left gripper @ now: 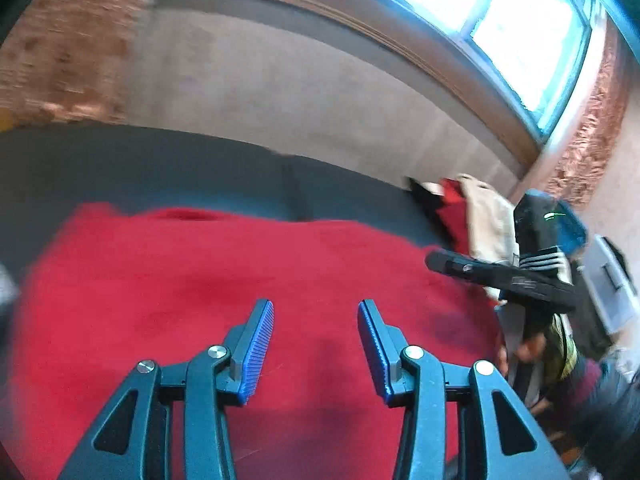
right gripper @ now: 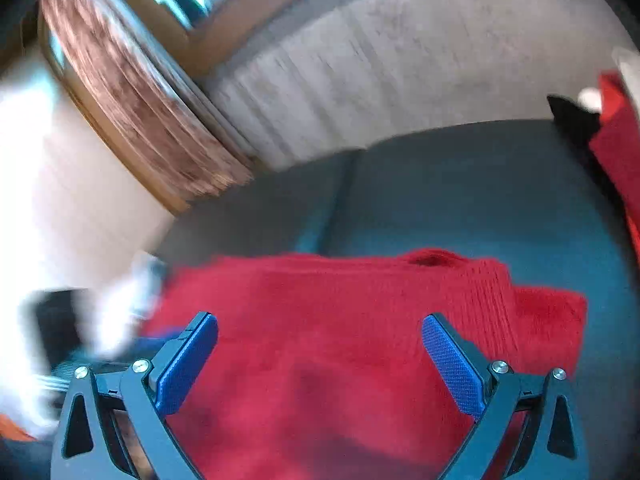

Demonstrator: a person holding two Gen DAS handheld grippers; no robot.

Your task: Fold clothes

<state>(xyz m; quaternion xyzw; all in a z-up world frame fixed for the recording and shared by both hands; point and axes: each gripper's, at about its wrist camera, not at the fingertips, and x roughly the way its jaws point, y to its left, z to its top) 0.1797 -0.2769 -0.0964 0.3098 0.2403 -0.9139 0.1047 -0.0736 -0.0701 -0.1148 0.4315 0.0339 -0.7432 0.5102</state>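
A red knit sweater lies spread flat on a dark grey surface. It also shows in the right wrist view, with its neckline toward the far side. My left gripper is open and empty, just above the sweater. My right gripper is wide open and empty, also over the sweater. The right gripper shows in the left wrist view at the sweater's right edge. Both views are blurred by motion.
A pile of other clothes, red, beige and black, lies at the right end of the grey surface; it also shows in the right wrist view. A beige wall and a bright window stand behind.
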